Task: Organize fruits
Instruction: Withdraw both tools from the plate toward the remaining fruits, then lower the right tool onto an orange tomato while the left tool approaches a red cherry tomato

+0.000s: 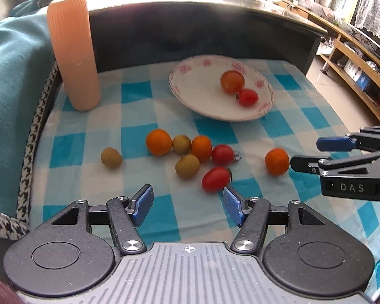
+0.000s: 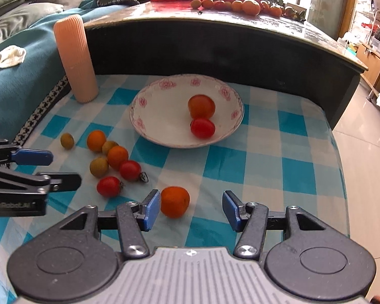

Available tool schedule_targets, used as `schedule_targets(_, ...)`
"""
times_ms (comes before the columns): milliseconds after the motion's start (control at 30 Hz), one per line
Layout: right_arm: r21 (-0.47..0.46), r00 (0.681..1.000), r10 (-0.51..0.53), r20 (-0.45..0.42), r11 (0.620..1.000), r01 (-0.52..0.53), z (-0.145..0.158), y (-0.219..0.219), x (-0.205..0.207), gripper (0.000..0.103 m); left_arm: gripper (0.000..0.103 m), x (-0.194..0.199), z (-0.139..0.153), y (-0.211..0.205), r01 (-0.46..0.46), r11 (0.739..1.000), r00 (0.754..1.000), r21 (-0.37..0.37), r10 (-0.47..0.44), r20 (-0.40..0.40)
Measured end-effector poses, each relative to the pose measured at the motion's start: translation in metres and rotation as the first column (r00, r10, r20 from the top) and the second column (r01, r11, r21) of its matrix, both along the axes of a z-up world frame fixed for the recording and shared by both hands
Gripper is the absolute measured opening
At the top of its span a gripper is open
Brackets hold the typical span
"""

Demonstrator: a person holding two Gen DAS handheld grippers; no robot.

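Note:
A white plate (image 1: pixel 190 96) (image 2: pixel 164 116) with pink flowers holds an orange fruit (image 1: pixel 232 81) and a red tomato (image 1: pixel 247 97). Several small fruits lie loose on the checked cloth: orange, green-brown and red. My left gripper (image 1: pixel 187 197) (image 2: pixel 63 169) is open, with a red tomato (image 1: pixel 216 179) (image 2: pixel 108 186) just beyond its right fingertip. My right gripper (image 2: pixel 192 202) (image 1: pixel 311 154) is open around a lone orange fruit (image 2: pixel 175 202) (image 1: pixel 277 161), which sits close to its left pad and apart from the right one.
A tall ribbed peach cylinder (image 1: pixel 73 58) (image 2: pixel 76 58) stands at the back left of the blue checked cloth (image 2: pixel 278 152). A dark table edge (image 2: pixel 215 48) rises behind the plate, with more fruit on top. A teal blanket (image 1: pixel 10 88) lies on the left.

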State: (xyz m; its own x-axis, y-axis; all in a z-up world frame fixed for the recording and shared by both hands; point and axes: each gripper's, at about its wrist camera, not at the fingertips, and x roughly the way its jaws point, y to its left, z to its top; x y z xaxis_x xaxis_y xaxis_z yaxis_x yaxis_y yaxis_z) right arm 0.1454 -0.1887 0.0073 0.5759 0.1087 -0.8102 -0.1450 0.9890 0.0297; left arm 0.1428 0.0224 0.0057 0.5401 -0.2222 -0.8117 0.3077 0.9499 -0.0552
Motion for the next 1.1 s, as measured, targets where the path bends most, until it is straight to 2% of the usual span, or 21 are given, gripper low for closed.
schedule_targets(200,-0.013,0.999,0.041,-0.025,0.999,-0.041,-0.011,0.004,0.0,0.068,0.069,-0.003,-0.008,-0.005,0.039,0.999,0.999,0.0,-0.039,-0.025)
schedule_targets(700,-0.022,0.994,0.081,-0.069,0.996,-0.083,-0.034,0.009,0.02,0.068,0.07,-0.002,-0.026,-0.03,0.198,0.979,0.98,-0.044,-0.199,-0.006)
schedule_targets(900,-0.003,0.994,0.081,-0.077,0.997,-0.082,-0.04,0.007,0.026,0.068,0.071,0.007,-0.033,-0.04,0.218,0.975,0.976,-0.04,-0.218,0.0)
schedule_targets(1100,0.001,0.99,0.102,-0.093,0.995,-0.102,-0.041,0.008,0.027,0.06,0.074,0.015,-0.033,-0.043,0.218,0.976,0.976,-0.014,-0.218,0.028)
